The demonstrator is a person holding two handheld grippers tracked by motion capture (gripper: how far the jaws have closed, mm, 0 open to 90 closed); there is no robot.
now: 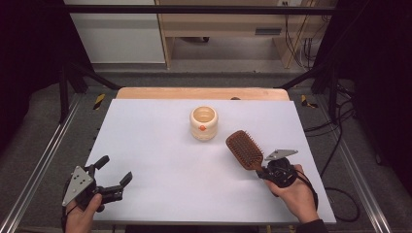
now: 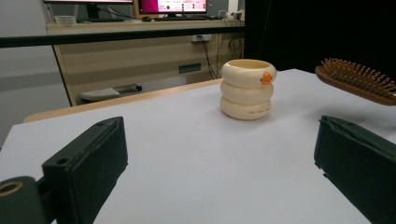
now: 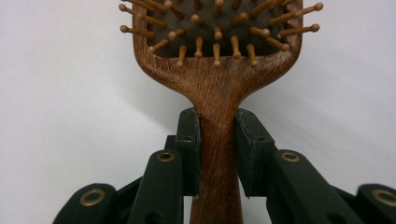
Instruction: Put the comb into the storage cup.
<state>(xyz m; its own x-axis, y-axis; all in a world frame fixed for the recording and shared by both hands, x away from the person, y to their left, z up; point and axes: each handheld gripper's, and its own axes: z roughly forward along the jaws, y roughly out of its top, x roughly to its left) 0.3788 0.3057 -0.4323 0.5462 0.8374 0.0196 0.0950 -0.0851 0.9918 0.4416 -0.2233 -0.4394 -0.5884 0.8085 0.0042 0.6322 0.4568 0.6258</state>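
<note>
two grippers sit over the white-topped bench in the high view: the left gripper hovers at the near left corner with its jaws spread wide and nothing between them, held by the person's left hand. the right gripper is at the near right, in the person's right hand, clamped on the handle of a brown wooden paddle hairbrush whose bristled head points up and away toward the middle of the bench. a cream ribbed ceramic cup with an orange spot stands upright near the centre, just beyond the brush head and apart from it

in the left gripper view the two black jaws stand far apart at the lower corners, released, with bare white bench between them. the cream cup stands upright ahead, and the hairbrush head hangs above the bench at the right edge, bristles up

in the right gripper view the jaws press on either side of the hairbrush's narrow wooden neck, gripping it just below the head, with the pin bristles facing the camera and the white bench behind
</note>
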